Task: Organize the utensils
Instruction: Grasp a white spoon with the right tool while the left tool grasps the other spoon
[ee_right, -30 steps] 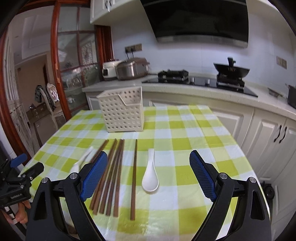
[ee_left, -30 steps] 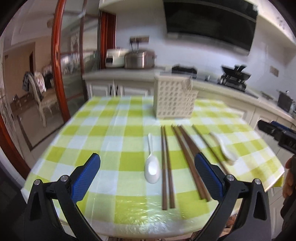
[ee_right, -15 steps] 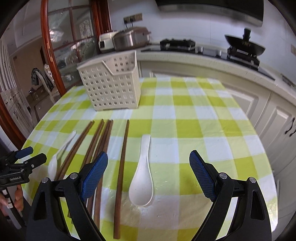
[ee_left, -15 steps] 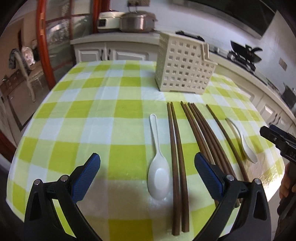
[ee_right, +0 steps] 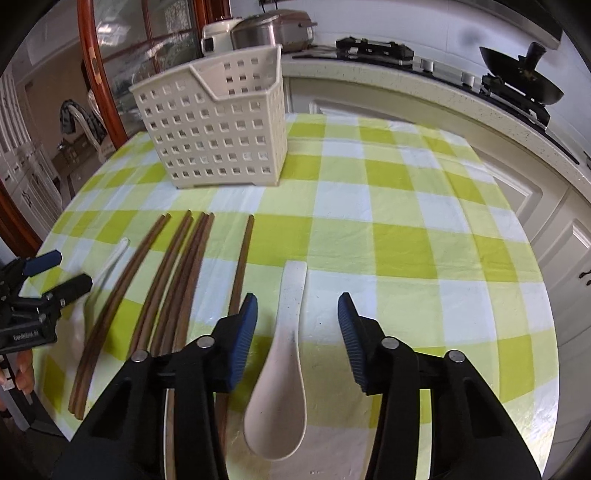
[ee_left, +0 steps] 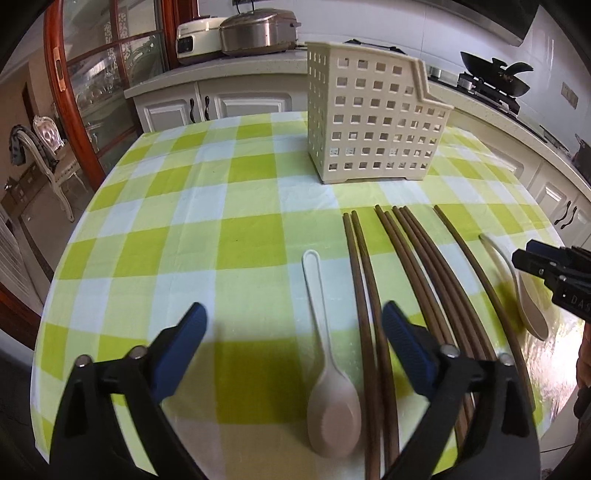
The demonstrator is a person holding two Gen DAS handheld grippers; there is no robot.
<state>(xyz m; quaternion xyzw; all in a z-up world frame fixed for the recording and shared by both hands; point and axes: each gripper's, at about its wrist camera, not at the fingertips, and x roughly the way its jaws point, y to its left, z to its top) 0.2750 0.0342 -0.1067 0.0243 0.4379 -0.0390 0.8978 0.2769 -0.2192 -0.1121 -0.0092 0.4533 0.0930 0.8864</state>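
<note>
Two white spoons and several brown chopsticks (ee_left: 424, 266) lie on the green-checked tablecloth (ee_left: 184, 229), in front of a cream perforated basket (ee_left: 373, 122). My left gripper (ee_left: 295, 321) hangs low over one spoon (ee_left: 325, 332), which lies between its closing jaws; the pads are clear of it. A chopstick pair (ee_left: 364, 295) runs beside the right pad. My right gripper (ee_right: 298, 314) straddles the other spoon (ee_right: 284, 350), jaws closing and narrower, pads not touching the handle. A single chopstick (ee_right: 240, 266) lies just left of it, the basket (ee_right: 218, 129) behind.
The table's front edge is close under both grippers. Behind the table runs a white counter (ee_right: 443, 96) with a stove and wok (ee_right: 524, 81) and rice cookers (ee_left: 255, 33). A wood-framed glass door (ee_left: 92, 92) stands at the left. A hand (ee_right: 22, 369) holds the left gripper's handle.
Both grippers have come down and forward over the table, each onto its own spoon. Their jaws have narrowed, the right ones much more than the left.
</note>
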